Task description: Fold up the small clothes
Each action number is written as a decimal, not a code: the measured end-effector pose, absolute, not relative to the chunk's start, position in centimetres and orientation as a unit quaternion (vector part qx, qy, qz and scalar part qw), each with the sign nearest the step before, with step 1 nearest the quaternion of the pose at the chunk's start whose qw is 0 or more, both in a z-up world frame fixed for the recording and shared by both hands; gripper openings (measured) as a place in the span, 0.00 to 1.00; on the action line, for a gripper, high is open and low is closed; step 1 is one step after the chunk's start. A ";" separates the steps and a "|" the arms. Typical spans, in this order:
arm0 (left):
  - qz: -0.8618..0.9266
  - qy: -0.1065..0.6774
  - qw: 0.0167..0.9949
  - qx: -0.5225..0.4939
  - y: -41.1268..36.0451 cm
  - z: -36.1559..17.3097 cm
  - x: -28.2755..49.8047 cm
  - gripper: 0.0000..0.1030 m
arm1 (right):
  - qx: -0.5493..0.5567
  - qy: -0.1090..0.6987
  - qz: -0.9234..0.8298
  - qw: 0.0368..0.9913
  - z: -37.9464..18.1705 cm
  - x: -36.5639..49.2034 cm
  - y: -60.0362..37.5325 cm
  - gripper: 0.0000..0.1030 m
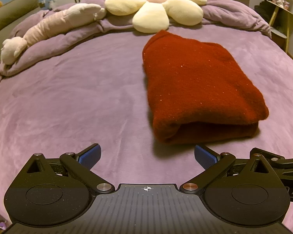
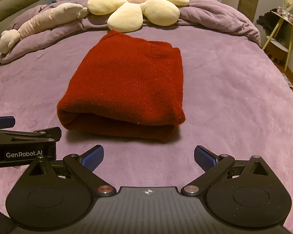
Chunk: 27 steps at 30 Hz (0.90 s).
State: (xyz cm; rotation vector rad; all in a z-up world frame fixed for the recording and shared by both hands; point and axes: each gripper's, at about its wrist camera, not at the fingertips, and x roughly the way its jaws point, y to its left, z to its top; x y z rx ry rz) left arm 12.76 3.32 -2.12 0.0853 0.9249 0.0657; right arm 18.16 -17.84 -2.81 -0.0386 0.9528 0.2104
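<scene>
Now, from the left wrist view, your left tongs (image 1: 147, 157) stand wide with nothing between them, just short of the red garment (image 1: 199, 89), which lies folded on the purple bed (image 1: 68, 101) ahead and to the right. The layers look stacked already, so I judge the fold nearly done — if you tidy it, come in low at the near rolled edge and press rather than pinch, since lifting one layer would likely spill the stack.

From the right wrist view, your right tongs (image 2: 148, 157) are also spread wide and carry nothing, with the garment straight ahead, apart from the pads. Its long axis runs away from you toward the flower pillow (image 2: 138, 3), leaning slightly left at the far end — the thick fold faces you, and a far corner peaks near the pillow. Square that corner last.
</scene>
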 end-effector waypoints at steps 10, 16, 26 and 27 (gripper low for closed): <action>0.034 0.445 0.894 0.045 3.1 -2.1 12.6 1.00 | -0.012 0.458 0.095 0.884 -2.9 18.2 -18.3 0.96; 0.038 0.445 0.894 0.046 3.0 -2.0 12.6 1.00 | -0.010 0.458 0.095 0.884 -3.0 18.2 -18.4 0.96; 0.039 0.446 0.893 0.048 2.8 -2.0 12.4 1.00 | -0.004 0.457 0.092 0.885 -3.1 18.2 -18.7 0.96; 0.039 0.446 0.893 0.048 2.8 -2.0 12.5 1.00 | -0.004 0.457 0.091 0.885 -3.1 18.2 -18.7 0.96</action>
